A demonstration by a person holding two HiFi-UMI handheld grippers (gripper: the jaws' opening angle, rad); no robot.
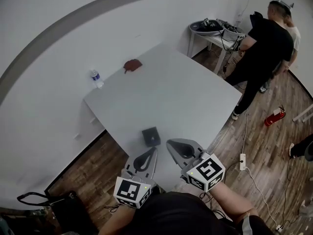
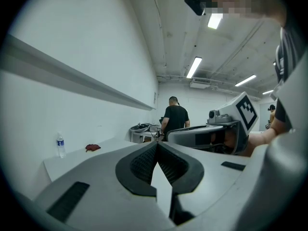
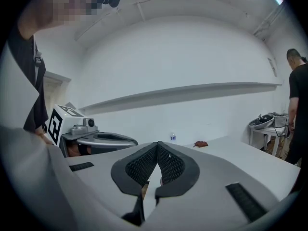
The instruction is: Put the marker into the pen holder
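Note:
The pen holder point(image 1: 151, 136), a small dark square box, stands on the white table point(image 1: 186, 97) near its front corner. I cannot make out a marker in any view. My left gripper point(image 1: 152, 152) is held just short of the table's near edge, below the holder, shut and empty, with its jaws meeting at the tip point(image 2: 157, 144). My right gripper point(image 1: 171, 144) is beside it, to the right of the holder, also shut with nothing between its pads point(image 3: 157, 144). Both gripper views look over the table top, and the holder is hidden in them.
A reddish-brown object point(image 1: 132, 64) and a small water bottle point(image 1: 96, 78) sit at the table's far left side. A person in black point(image 1: 264, 48) stands at the far right by a side table point(image 1: 217, 31). A fire extinguisher point(image 1: 275, 115) and a power strip point(image 1: 241, 161) lie on the wooden floor.

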